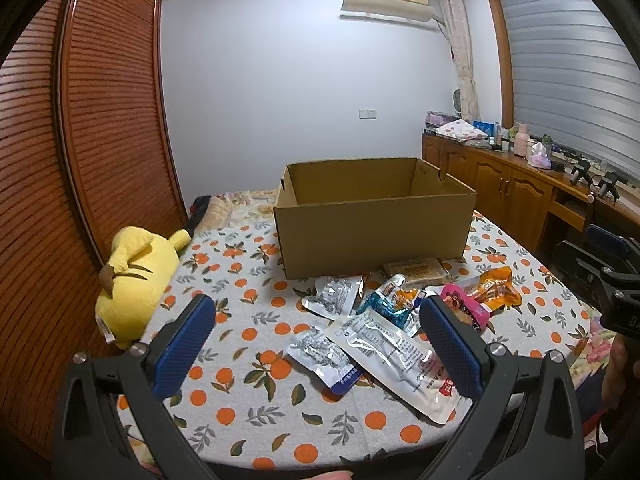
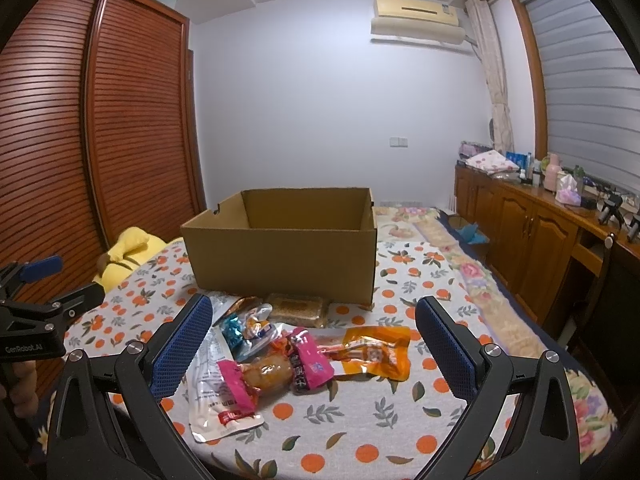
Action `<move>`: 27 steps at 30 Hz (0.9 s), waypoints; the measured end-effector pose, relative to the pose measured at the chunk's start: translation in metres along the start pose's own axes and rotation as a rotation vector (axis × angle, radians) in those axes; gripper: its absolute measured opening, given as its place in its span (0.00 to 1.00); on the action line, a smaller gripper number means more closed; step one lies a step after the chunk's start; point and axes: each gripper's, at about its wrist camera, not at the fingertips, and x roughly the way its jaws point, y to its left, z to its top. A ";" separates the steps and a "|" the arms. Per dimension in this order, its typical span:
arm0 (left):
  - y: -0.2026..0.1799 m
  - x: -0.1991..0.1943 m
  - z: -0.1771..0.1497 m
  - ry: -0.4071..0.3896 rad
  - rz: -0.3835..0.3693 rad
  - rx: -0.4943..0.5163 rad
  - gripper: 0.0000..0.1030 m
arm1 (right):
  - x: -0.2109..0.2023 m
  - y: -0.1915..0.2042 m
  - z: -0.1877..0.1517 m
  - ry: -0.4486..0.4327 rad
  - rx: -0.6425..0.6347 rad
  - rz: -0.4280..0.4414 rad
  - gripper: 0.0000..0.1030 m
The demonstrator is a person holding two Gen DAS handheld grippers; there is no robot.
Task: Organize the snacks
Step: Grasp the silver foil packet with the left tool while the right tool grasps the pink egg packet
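An open cardboard box (image 1: 372, 220) (image 2: 280, 256) stands on the orange-print cloth, and I see nothing inside it. In front of it lies a loose pile of snack packets: a long white pouch (image 1: 396, 356) (image 2: 216, 400), silver packets (image 1: 320, 352), a pink packet (image 2: 308, 360), an orange packet (image 1: 496, 288) (image 2: 372, 352), a blue-wrapped one (image 2: 234, 330) and a clear pack of brown cakes (image 1: 416, 270) (image 2: 296, 308). My left gripper (image 1: 316, 308) hangs open over the near side of the pile. My right gripper (image 2: 314, 308) is open above the pile too. Neither holds anything.
A yellow plush toy (image 1: 136, 284) (image 2: 128, 256) lies at the cloth's left edge beside the slatted wardrobe (image 1: 80, 160). Wooden cabinets (image 2: 528, 232) with bottles and clutter run along the right wall. A floral quilt (image 2: 460, 248) shows past the cloth on the right.
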 end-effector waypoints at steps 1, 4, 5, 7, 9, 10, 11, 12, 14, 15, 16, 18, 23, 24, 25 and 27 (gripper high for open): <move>0.002 0.003 -0.001 0.010 -0.007 -0.005 1.00 | 0.001 0.000 -0.001 0.005 0.001 0.003 1.00; 0.004 0.013 -0.008 0.036 -0.013 -0.013 1.00 | 0.008 -0.002 -0.005 0.030 -0.005 0.009 1.00; 0.006 0.018 -0.010 0.049 -0.021 -0.018 1.00 | 0.011 -0.003 -0.006 0.040 -0.008 0.010 1.00; 0.007 0.024 -0.015 0.063 -0.033 -0.023 1.00 | 0.018 -0.005 -0.009 0.059 -0.011 0.017 1.00; 0.011 0.033 -0.019 0.087 -0.046 -0.034 1.00 | 0.025 -0.008 -0.011 0.077 -0.016 0.024 1.00; 0.012 0.036 -0.021 0.095 -0.049 -0.039 1.00 | 0.028 -0.010 -0.014 0.087 -0.020 0.028 1.00; 0.015 0.042 -0.024 0.110 -0.051 -0.048 0.99 | 0.032 -0.011 -0.015 0.099 -0.024 0.030 1.00; 0.017 0.046 -0.026 0.120 -0.052 -0.055 0.99 | 0.037 -0.013 -0.017 0.119 -0.027 0.037 1.00; 0.021 0.052 -0.031 0.138 -0.050 -0.063 0.99 | 0.045 -0.016 -0.021 0.150 -0.022 0.056 1.00; 0.023 0.056 -0.033 0.147 -0.045 -0.064 0.98 | 0.050 -0.017 -0.022 0.168 -0.018 0.066 1.00; 0.025 0.059 -0.035 0.154 -0.040 -0.064 0.98 | 0.055 -0.018 -0.025 0.187 -0.014 0.079 0.99; 0.030 0.064 -0.037 0.167 -0.038 -0.070 0.98 | 0.062 -0.018 -0.028 0.212 -0.011 0.103 0.98; 0.040 0.074 -0.044 0.194 -0.036 -0.080 0.98 | 0.081 -0.013 -0.035 0.282 0.007 0.167 0.91; 0.042 0.076 -0.045 0.199 -0.032 -0.077 0.98 | 0.086 -0.012 -0.037 0.295 0.014 0.181 0.88; 0.043 0.078 -0.045 0.204 -0.028 -0.076 0.98 | 0.090 -0.010 -0.038 0.308 0.019 0.191 0.85; 0.046 0.081 -0.047 0.215 -0.026 -0.076 0.98 | 0.097 -0.005 -0.039 0.324 0.018 0.202 0.82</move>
